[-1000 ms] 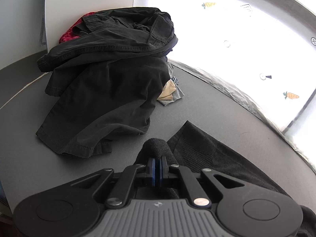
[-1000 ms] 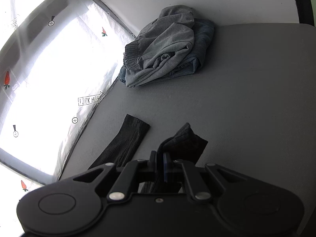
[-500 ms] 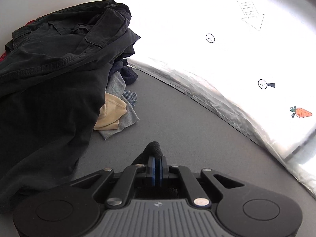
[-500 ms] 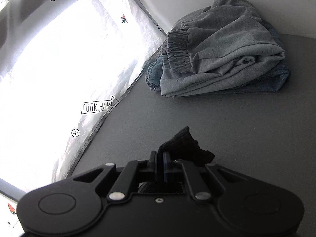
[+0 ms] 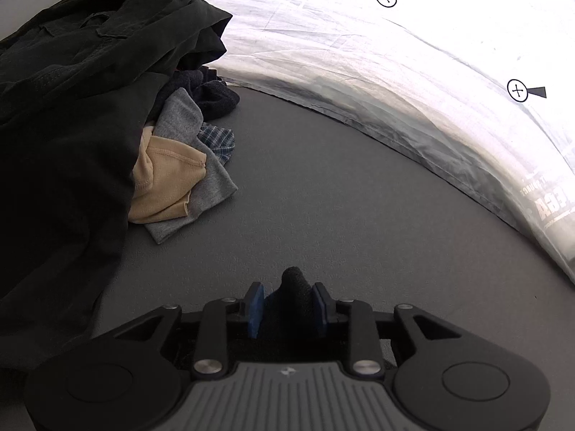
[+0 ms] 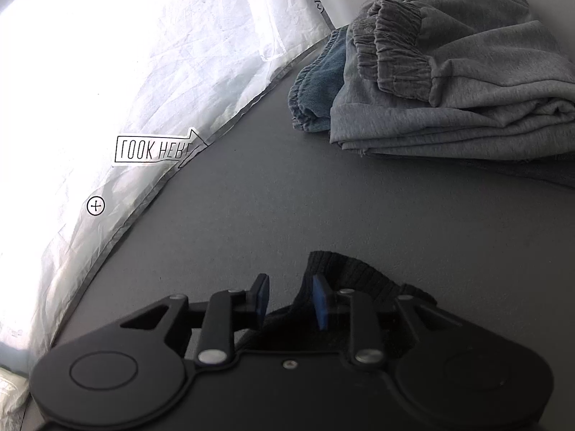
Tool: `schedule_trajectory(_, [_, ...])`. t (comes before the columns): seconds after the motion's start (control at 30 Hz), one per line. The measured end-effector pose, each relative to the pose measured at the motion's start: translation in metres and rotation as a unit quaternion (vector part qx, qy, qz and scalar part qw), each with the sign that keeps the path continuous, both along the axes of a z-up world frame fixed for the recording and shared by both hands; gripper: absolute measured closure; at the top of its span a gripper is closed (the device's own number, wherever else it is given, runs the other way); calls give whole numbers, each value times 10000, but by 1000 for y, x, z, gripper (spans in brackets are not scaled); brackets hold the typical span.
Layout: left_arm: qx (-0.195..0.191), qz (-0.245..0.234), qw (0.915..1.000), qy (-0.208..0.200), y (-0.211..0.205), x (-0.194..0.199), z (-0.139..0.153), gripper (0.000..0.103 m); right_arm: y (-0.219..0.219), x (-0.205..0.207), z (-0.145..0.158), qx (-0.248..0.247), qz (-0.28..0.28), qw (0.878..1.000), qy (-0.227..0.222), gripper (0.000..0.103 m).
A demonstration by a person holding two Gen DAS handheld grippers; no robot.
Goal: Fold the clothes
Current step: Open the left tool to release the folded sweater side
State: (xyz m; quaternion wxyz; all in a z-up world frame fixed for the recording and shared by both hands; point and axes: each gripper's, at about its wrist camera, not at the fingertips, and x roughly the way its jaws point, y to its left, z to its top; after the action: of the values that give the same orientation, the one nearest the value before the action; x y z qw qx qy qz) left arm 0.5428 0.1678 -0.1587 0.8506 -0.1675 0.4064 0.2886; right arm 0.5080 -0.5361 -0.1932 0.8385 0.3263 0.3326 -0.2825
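Note:
A black knit garment (image 5: 293,281) lies on the grey tabletop (image 5: 323,197), and a bump of it stands between the blue pads (image 5: 255,305) of my left gripper (image 5: 289,298). Those jaws are opening and the cloth sits loose between them. In the right wrist view the garment's ribbed edge (image 6: 359,273) rests against the right-hand pad (image 6: 320,301) of my right gripper (image 6: 291,294). Its jaws are opening too, with a clear gap to the other pad. Both grippers point down at the table near its far edge.
A heap of black clothes (image 5: 72,89) fills the left, with tan (image 5: 169,183), grey (image 5: 201,125) and plaid (image 5: 219,140) pieces under it. Folded grey sweatpants (image 6: 467,89) on blue denim (image 6: 323,79) sit at the far right. A white marked sheet (image 5: 395,54) (image 6: 107,72) bounds the table.
Both grippers carried the black garment forward towards the white sheet and sank lower. Their jaws, shut on the cloth before, have now parted.

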Motion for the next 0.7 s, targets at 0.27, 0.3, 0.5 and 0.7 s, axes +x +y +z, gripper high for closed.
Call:
schedule_trajectory(0.27, [174,-597,9981,-34,-47,-52,32,44,21,-61,15,-218,316,9993,-32,64])
schedule_trajectory(0.3, [96,-758,9971,30,-55,-57,30,41,25,-67,14,-236,427,9988,-46,67])
schedule_trajectory(0.5, [-391,-1172,9909,542,-93,-84,7,35,45,-104,3,-443,855,9953,83,74])
schedule_trajectory(0.7, [-141,-1926,9767,933,-138,-82,-11,29,37,-110,-8,-117,705,9974,-118,74])
